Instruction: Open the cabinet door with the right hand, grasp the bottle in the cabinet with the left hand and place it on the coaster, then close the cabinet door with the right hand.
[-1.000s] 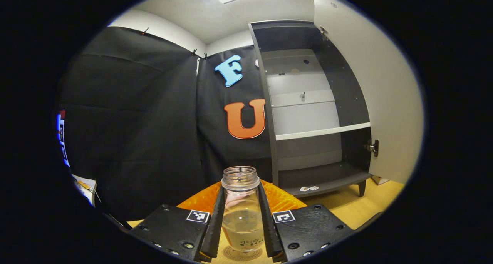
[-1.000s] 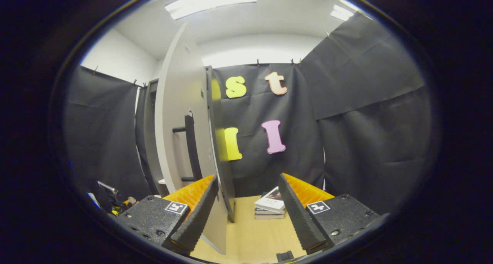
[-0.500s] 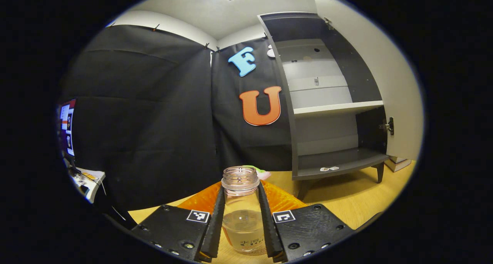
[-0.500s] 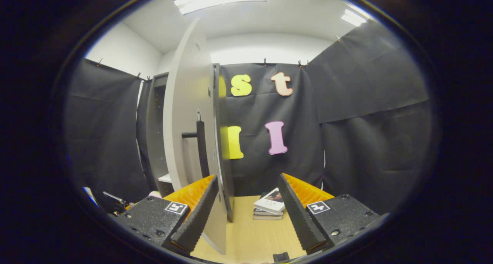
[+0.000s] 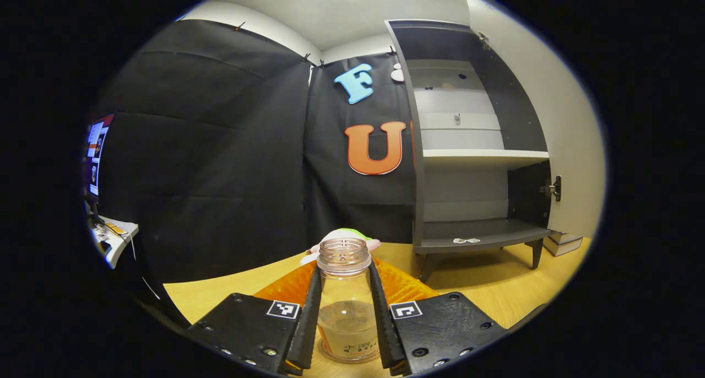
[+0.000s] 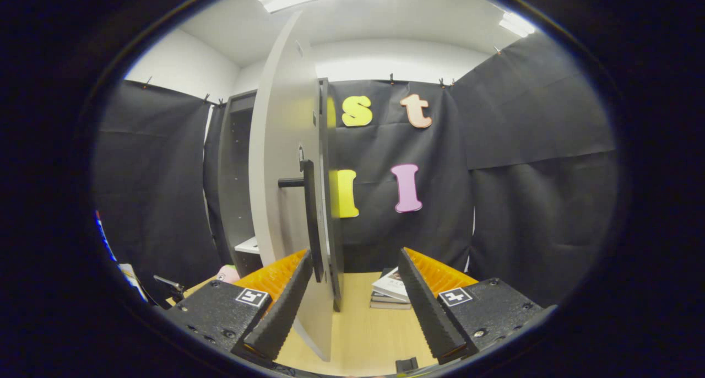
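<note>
The left gripper (image 5: 345, 323) is clamped on the lidless bottle (image 5: 345, 306), whose base sits low over the table (image 5: 495, 290); the coaster cannot be made out under it, so keep the bottle upright, settle it flat, then release. The right gripper (image 6: 352, 306) hangs spread and empty beside the door (image 6: 286, 190), ready to push its handle (image 6: 309, 218) shut.

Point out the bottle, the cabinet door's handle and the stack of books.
bottle (image 5: 343, 306): left gripper view, clear body between the fingers.
handle (image 6: 310, 218): right gripper view, middle of the black vertical bar.
stack of books (image 6: 390, 290): right gripper view, top book's cover.
</note>
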### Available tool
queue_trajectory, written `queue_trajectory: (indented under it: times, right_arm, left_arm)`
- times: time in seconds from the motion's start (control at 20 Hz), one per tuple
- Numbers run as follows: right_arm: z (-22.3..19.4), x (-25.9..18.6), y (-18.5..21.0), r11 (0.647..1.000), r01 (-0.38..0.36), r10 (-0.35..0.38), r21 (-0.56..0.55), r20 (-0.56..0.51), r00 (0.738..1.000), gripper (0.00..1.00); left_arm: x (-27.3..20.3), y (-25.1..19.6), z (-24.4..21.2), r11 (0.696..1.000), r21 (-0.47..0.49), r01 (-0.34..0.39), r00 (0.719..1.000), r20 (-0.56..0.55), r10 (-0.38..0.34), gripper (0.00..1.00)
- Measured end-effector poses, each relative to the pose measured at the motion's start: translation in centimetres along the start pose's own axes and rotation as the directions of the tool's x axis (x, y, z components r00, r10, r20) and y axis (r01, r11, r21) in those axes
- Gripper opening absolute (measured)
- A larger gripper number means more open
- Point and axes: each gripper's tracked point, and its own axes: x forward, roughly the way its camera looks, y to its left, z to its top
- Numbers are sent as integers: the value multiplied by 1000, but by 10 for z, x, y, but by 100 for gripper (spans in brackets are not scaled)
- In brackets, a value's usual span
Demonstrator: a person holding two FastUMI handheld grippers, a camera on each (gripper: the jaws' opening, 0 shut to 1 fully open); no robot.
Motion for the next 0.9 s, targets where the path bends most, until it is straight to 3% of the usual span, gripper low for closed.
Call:
queue_trajectory:
  times: [0.15, 0.3, 0.35, 0.4, 0.45, 0.55, 0.75, 0.9]
  right_arm:
    - [-2, 1, 1, 1000, -4, 4, -5, 0, 1000, 97]
    - [-4, 2, -1, 1000, -5, 5, 4, -3, 1000, 97]
    - [-7, 3, -2, 1000, -5, 5, 10, -6, 1000, 96]
    - [-8, 3, -4, 1000, -4, 5, 14, -7, 1000, 98]
    - [-10, 5, -5, 1000, -2, 2, 18, -8, 1000, 98]
    - [-13, 5, -7, 1000, -2, 2, 26, -11, 1000, 97]
    - [-22, 7, -14, 999, 1, -1, 38, -15, 1000, 97]
    - [-29, 9, -20, 999, 10, -9, 52, -19, 1000, 98]
  left_arm:
    - [1, -2, 1, 1000, 12, 15, 1000, 1, -15, 45]
    - [0, -6, -1, 999, 20, 27, 1000, -15, -26, 52]
    - [-2, -8, -1, 999, 21, 28, 999, -20, -27, 45]
    - [-1, -13, -3, 999, 14, 38, 999, -28, -38, 55]
    - [-1, -16, -3, 999, 8, 48, 998, -37, -47, 57]
    - [-2, -12, -1, 999, 4, 53, 997, -51, -52, 90]
    - [-12, 3, 31, 1000, 18, 3, 1000, -19, -2, 94]
    - [-18, -8, 67, 999, -11, 32, 999, 7, -32, 94]
